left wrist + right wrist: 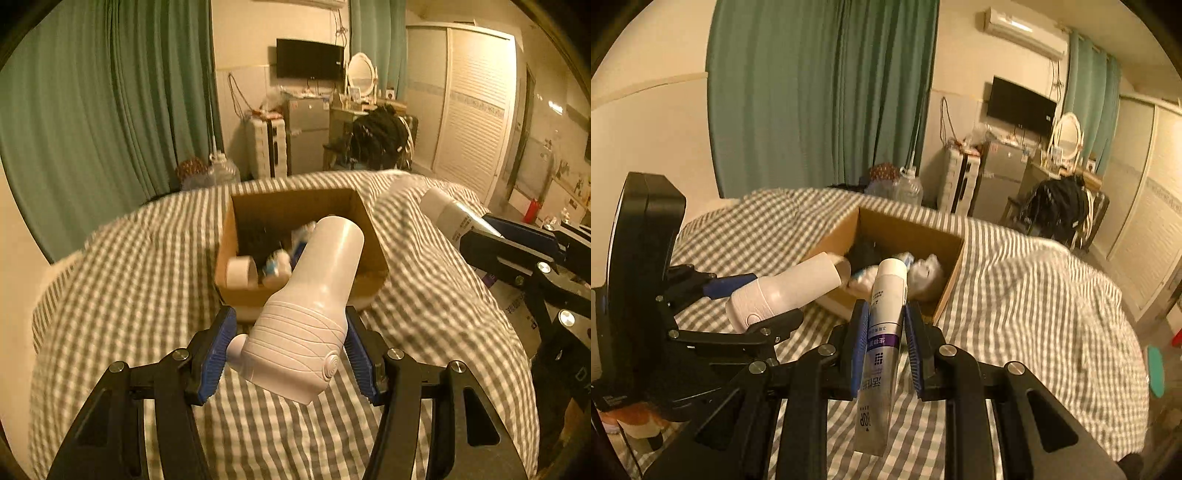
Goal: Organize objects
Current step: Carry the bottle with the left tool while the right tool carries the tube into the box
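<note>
My left gripper [290, 341] is shut on a white plastic bottle [314, 295] with a ribbed base, held above the bed and pointing toward an open cardboard box [295, 201]. The bottle also shows in the right wrist view [790, 288], at the box's [945, 280] near left corner. My right gripper [886, 339] is shut on a white tube [882, 332] with a purple band, cap end toward the box. The tube also shows in the left wrist view [454, 214], at the right. The box holds a tape roll [242, 273], dark items and small white packages.
The box sits on a bed with a grey-and-white checked cover [129, 277]. Green curtains [92, 110] hang behind. A TV [310, 59], small fridge [306, 129], dressing table with mirror [360, 74] and a white wardrobe [472, 110] stand at the far wall.
</note>
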